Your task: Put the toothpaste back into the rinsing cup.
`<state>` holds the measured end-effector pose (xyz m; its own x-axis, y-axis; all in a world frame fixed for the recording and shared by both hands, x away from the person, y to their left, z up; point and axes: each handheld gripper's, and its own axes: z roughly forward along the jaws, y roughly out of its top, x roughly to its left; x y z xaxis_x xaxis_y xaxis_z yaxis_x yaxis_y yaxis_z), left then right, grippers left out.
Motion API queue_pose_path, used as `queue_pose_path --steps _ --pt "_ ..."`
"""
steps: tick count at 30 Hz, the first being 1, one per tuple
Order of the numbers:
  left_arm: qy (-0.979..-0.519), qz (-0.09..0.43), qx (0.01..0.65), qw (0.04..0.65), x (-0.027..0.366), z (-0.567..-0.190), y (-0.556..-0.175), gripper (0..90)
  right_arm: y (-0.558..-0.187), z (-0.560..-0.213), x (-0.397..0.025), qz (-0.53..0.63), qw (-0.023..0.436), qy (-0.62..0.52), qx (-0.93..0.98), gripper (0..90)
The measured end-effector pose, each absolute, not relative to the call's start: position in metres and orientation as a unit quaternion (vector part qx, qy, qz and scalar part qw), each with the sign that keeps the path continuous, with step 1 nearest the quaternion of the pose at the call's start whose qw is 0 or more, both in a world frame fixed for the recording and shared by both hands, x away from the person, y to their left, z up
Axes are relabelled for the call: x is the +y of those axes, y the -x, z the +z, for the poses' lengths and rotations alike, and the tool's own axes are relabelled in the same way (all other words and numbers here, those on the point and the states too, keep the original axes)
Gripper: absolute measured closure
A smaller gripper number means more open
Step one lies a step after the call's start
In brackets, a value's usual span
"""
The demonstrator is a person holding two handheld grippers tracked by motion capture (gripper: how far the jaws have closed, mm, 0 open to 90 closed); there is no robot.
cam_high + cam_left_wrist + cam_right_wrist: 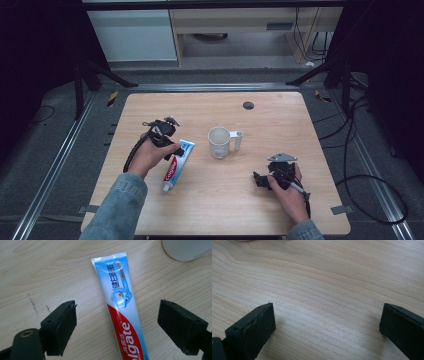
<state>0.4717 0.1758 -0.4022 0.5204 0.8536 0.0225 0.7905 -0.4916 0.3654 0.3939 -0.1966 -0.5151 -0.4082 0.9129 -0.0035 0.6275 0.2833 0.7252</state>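
A Colgate toothpaste tube (176, 165) lies flat on the light wooden table (220, 210), left of centre, its flat crimped end toward the far side and its white cap (165, 188) toward the person. The left gripper (172, 150) sits right over the tube's upper half, held in the person's left hand (150, 156), with a denim sleeve (116, 210) coming in from the bottom edge. In the left gripper view the two black jaws stand wide apart with the tube (122, 307) lying between them — neither jaw touches it, and bare wood shows on both sides of the tube. The tube's blue-and-white section with printed characters points away from the camera, and the red band with the brand lettering runs toward the bottom edge. A white mug (220, 141) stands upright near the middle of the table, its handle turned to the right; its rim edge (186, 250) appears at the top right of the left gripper view. The right gripper (258, 179) rests low at the table's right side, well apart from the mug and the tube, held in the right hand (287, 186). Its jaws are also spread wide — bare wood grain (324, 302) lies between them.
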Motion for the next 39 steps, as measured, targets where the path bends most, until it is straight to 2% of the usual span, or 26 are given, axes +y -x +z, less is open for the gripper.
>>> queue_pose_path --steps 12,24,31,39 --pt "-0.866 0.086 0.472 0.138 0.158 -0.411 -0.478 18.3 -0.394 -0.515 -0.197 0.331 0.216 -0.499 0.771 0.6" --pt "-0.86 0.063 0.496 0.098 0.159 -0.435 -0.488 27.0 -0.394 -0.515 -0.197 0.33 0.216 -0.497 0.773 0.5" --pt "-0.852 0.041 0.513 0.093 0.156 -0.446 -0.492 35.8 -0.394 -0.515 -0.197 0.33 0.218 -0.493 0.775 0.5" --pt "-0.853 0.039 0.514 0.083 0.152 -0.451 -0.493 37.5 -0.394 -0.515 -0.197 0.33 0.218 -0.493 0.775 0.5"
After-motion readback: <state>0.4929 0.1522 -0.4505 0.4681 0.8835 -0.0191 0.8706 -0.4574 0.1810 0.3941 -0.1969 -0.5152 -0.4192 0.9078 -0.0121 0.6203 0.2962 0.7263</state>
